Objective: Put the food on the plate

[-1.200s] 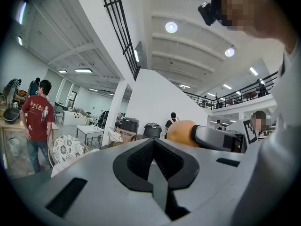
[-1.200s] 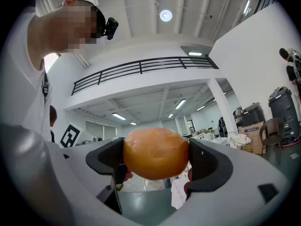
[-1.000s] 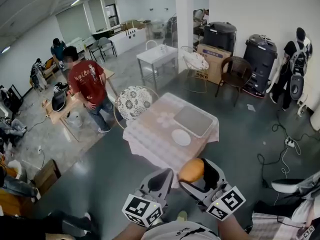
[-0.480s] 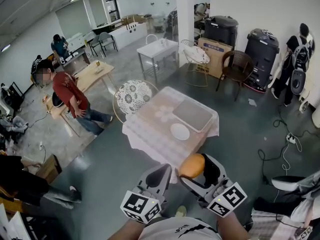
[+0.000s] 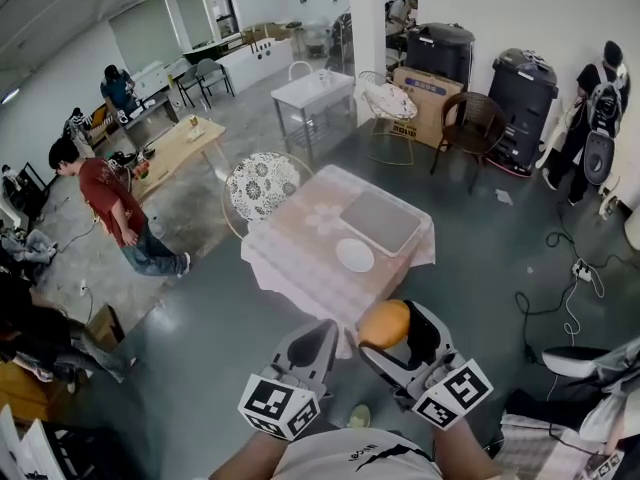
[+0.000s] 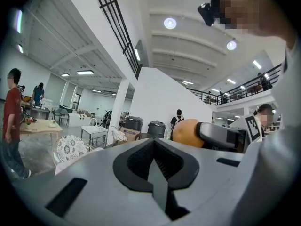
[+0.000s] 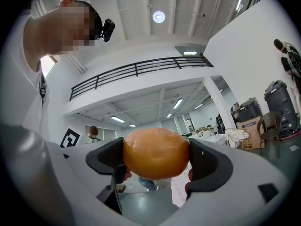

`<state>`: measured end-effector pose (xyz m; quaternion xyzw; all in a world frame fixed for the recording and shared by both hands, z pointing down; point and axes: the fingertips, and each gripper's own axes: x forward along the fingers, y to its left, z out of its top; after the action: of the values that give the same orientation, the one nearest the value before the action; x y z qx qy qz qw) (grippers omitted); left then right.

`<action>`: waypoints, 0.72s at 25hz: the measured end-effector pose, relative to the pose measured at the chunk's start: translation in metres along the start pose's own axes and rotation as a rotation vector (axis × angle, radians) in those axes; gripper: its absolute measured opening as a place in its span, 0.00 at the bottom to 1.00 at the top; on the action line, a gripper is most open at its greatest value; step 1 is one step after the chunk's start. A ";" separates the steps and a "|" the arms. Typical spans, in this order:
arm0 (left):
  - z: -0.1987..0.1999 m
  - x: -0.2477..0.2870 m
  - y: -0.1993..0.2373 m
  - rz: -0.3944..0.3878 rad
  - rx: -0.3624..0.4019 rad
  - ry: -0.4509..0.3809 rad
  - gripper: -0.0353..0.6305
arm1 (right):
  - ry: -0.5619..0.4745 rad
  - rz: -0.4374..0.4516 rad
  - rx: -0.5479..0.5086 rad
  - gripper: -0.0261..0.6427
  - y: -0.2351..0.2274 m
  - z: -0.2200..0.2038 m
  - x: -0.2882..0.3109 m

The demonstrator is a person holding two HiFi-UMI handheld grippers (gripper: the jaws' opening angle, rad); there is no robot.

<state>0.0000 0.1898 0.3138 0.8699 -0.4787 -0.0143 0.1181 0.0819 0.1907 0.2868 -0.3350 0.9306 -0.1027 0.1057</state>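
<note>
In the head view the near corner of the bench [image 5: 300,258] is covered by the bun [image 5: 384,323] and the right gripper [image 5: 392,330], the bun's underside is hidden between the jaws, and the far plate [image 5: 355,255] is shown too small for any surface detail to be told.

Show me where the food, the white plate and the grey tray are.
food [image 7: 156,153], right gripper view, middle of its rounded front.
white plate [image 5: 355,255], head view, its centre.
grey tray [image 5: 381,220], head view, middle of its flat top.
</note>
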 end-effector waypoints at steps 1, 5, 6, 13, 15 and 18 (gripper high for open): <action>0.000 0.001 0.000 -0.002 0.001 0.000 0.06 | 0.001 -0.006 -0.003 0.65 -0.002 0.000 -0.001; -0.003 0.007 0.003 -0.003 0.002 0.002 0.06 | 0.016 -0.033 0.005 0.65 -0.010 -0.007 -0.001; -0.004 0.008 0.005 -0.002 0.003 0.003 0.06 | 0.020 -0.038 0.009 0.65 -0.012 -0.010 0.000; -0.011 0.025 0.028 -0.006 -0.008 0.015 0.06 | 0.048 -0.071 0.013 0.65 -0.029 -0.022 0.019; -0.013 0.033 0.038 -0.007 -0.015 0.019 0.06 | 0.061 -0.070 0.012 0.65 -0.036 -0.026 0.029; -0.017 0.046 0.058 -0.002 -0.020 0.023 0.06 | 0.076 -0.073 0.014 0.65 -0.047 -0.033 0.046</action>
<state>-0.0206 0.1250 0.3469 0.8693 -0.4761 -0.0093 0.1323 0.0669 0.1298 0.3251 -0.3637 0.9205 -0.1254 0.0686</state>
